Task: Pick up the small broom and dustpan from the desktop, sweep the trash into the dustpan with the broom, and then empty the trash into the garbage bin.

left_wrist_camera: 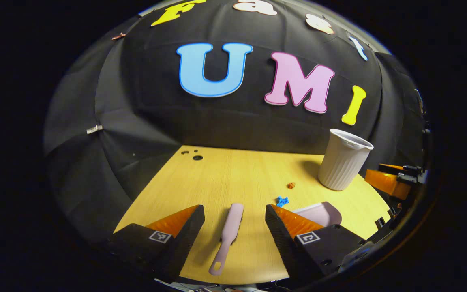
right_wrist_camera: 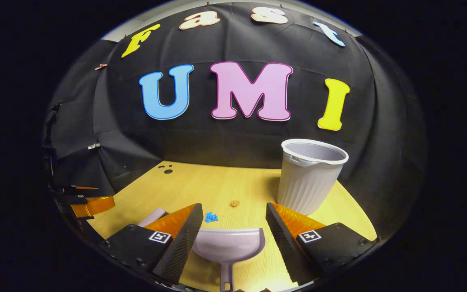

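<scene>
Broom [left_wrist_camera: 228, 237]: lying flat on the desktop [left_wrist_camera: 233, 170] near its front edge, framed between the fingers of the left gripper [left_wrist_camera: 234, 215], which are spread wide and hold nothing. Its long axis is run roughly along the gripper's line of sight, hanging-hole end nearest the camera, far end tipped slightly right.
Dustpan [right_wrist_camera: 228, 245]: set flat at the front edge, framed between the wide, empty fingers of the right gripper [right_wrist_camera: 233, 215]. Its handle is pointed back toward the camera and its open mouth away, toward the trash.
Trash: a blue scrap [right_wrist_camera: 211, 217] is seen just beyond the dustpan's mouth, a brown crumb [right_wrist_camera: 234, 203] a little farther in toward the middle of the desktop.
Garbage bin [right_wrist_camera: 310, 174]: upright, toward the back right of the desktop, well apart from the trash.
Coming move, as judged: each tool is nearer its own gripper, already lined up between the fingers; a forward, downward reach is needed before closing, across the broom handle's narrow width.
</scene>
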Demonstrator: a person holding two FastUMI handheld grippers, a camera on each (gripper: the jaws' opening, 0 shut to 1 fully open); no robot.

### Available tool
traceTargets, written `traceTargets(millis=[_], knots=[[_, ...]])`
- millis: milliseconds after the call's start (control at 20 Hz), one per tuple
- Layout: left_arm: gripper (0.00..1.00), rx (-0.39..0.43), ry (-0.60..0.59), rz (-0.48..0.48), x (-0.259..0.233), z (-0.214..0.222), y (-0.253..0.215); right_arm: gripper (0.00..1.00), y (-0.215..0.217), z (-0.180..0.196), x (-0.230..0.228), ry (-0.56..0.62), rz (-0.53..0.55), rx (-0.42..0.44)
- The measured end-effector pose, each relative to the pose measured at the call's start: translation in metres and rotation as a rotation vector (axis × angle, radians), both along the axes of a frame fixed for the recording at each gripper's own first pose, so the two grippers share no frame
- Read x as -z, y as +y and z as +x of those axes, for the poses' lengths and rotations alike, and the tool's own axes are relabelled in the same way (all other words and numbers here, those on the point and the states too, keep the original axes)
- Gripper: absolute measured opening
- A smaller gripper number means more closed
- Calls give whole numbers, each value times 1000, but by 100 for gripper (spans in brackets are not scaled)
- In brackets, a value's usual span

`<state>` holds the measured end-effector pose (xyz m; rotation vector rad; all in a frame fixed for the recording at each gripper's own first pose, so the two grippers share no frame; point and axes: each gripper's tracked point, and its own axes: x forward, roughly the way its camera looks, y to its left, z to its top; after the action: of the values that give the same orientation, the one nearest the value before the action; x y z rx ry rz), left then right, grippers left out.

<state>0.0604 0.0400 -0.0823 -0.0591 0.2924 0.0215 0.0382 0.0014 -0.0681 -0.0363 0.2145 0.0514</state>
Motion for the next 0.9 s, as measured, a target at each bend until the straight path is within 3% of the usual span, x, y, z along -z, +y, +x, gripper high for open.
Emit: traceTargets(millis=[600,900], knots=[[96,70,468,11,129,19,5,98,-10,-6,53,122,14,41],[96,87,642,89,164,41,15,98,-19,-7,67,152,58,82]])
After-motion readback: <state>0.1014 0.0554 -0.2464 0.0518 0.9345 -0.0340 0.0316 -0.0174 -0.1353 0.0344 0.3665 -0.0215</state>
